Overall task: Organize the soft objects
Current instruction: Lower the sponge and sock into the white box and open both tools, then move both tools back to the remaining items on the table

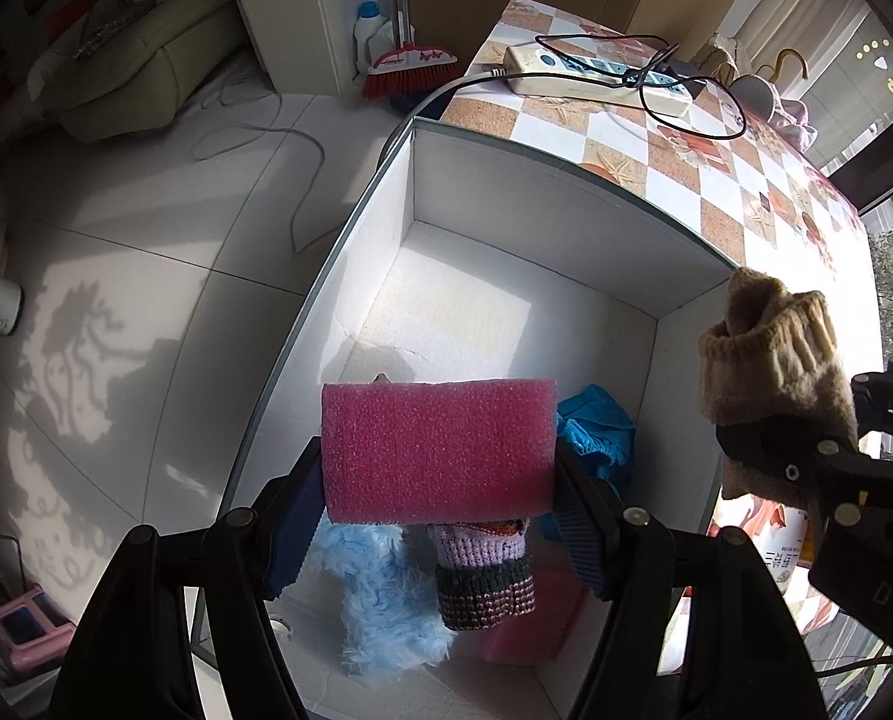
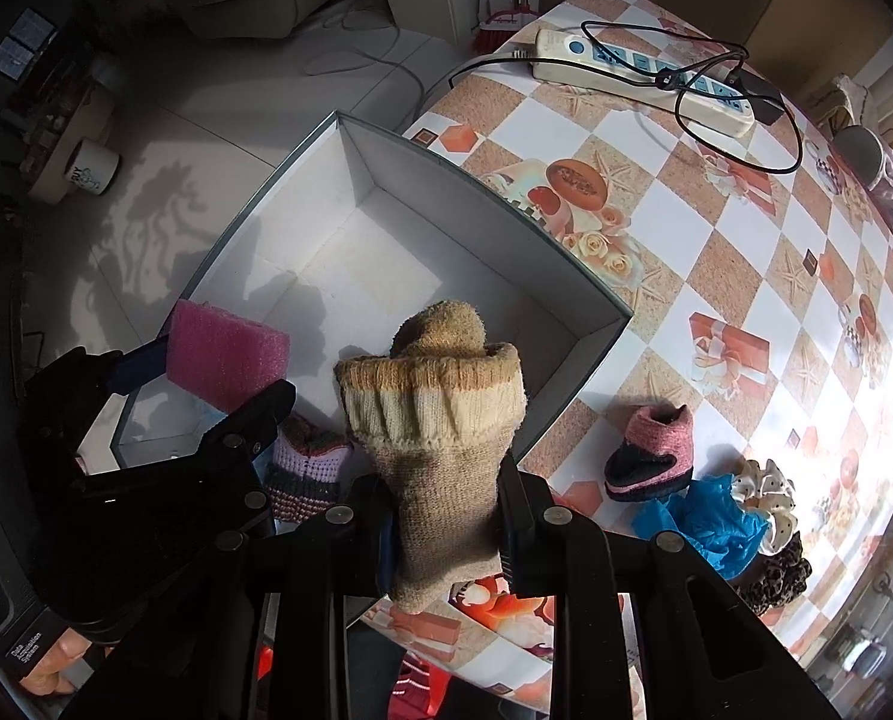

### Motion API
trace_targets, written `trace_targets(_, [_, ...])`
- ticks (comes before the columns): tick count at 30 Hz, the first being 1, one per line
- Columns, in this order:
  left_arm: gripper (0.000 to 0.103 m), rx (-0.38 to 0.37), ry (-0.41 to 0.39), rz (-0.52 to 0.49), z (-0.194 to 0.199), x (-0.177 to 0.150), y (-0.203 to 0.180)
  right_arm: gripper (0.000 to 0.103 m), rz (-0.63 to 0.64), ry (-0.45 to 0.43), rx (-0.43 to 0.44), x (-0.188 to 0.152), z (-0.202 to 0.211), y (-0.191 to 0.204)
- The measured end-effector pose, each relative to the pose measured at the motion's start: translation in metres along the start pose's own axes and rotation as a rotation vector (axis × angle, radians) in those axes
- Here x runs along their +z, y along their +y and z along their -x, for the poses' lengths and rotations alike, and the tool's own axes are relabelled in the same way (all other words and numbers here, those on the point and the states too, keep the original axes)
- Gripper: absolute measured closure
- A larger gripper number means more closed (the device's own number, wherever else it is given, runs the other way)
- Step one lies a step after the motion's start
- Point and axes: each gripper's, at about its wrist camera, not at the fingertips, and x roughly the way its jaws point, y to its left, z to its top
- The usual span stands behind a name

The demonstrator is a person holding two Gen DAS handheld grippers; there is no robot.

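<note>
While the left gripper (image 1: 440,480) clamps a pink sponge (image 1: 437,450) above the white box (image 1: 542,192), the right gripper (image 2: 446,516) pinches a beige sock (image 2: 440,420) over the box's near rim — both loads undelivered. Already inside lie a fluffy blue cloth (image 1: 386,594), a striped knit piece (image 1: 485,576) and a blue item (image 1: 596,438). Left on the table (image 2: 716,252) (right-wrist view): a pink sock (image 2: 653,453), blue plastic (image 2: 704,525) and scrunchies (image 2: 770,495) — roughly half done, by this evidence.

The pink sponge (image 1: 437,450) looks coarse, porous foam; the tan sock (image 2: 440,438) is ribbed, fuzzy knit. The box (image 1: 542,210) seems matt white card, the tablecloth (image 2: 716,252) glossy plastic.
</note>
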Motion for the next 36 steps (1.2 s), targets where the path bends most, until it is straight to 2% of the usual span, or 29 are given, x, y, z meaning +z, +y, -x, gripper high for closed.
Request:
trace_targets(12, [0.029,0.002,0.008,-0.014,-0.003,-0.001,-0.003,0.076,0.017,0.01,0.002,0.006,-0.007,0.002])
trace_targets(15, [0.024,-0.003,0.018,-0.007,-0.005,-0.001,-0.004,0.075,0.018,0.019,0.0,0.006,-0.008,0.002])
trace_targets(16, [0.024,-0.018,0.028,0.005,-0.006,-0.001,-0.003,0.071,0.021,0.021,-0.003,0.006,-0.008,0.002])
trace_targets(17, [0.024,-0.031,0.043,0.019,-0.008,-0.001,-0.002,0.055,0.024,0.017,-0.011,0.006,-0.007,0.002])
trace_targets(18, [0.023,-0.041,0.065,0.031,-0.011,-0.001,-0.001,0.032,0.027,0.002,-0.022,0.006,-0.005,0.003])
trace_targets(20, [0.021,-0.053,0.104,0.053,-0.016,-0.002,-0.001,0.023,0.033,-0.038,-0.039,0.005,0.003,0.004])
trace_targets(25, [0.016,-0.058,0.064,0.069,-0.011,-0.005,0.0,0.022,0.038,-0.04,-0.055,0.006,0.009,0.004])
trace_targets(27, [0.016,-0.074,0.04,0.085,-0.007,-0.005,0.002,0.007,0.022,-0.049,-0.06,0.004,0.012,0.001])
trace_targets(32, [0.015,-0.178,-0.021,0.115,0.009,-0.003,0.007,0.006,-0.021,-0.066,-0.039,0.002,0.021,-0.009])
trace_targets(33, [0.012,-0.202,-0.026,0.114,0.011,-0.003,0.008,0.006,-0.032,-0.068,-0.031,0.002,0.023,-0.012])
trace_targets(34, [0.003,-0.222,-0.028,0.115,0.013,-0.003,0.008,0.006,-0.046,-0.069,-0.021,0.001,0.025,-0.015])
trace_targets(36, [0.0,-0.271,-0.031,0.118,0.016,-0.002,0.007,0.006,-0.076,-0.071,-0.001,0.0,0.028,-0.021])
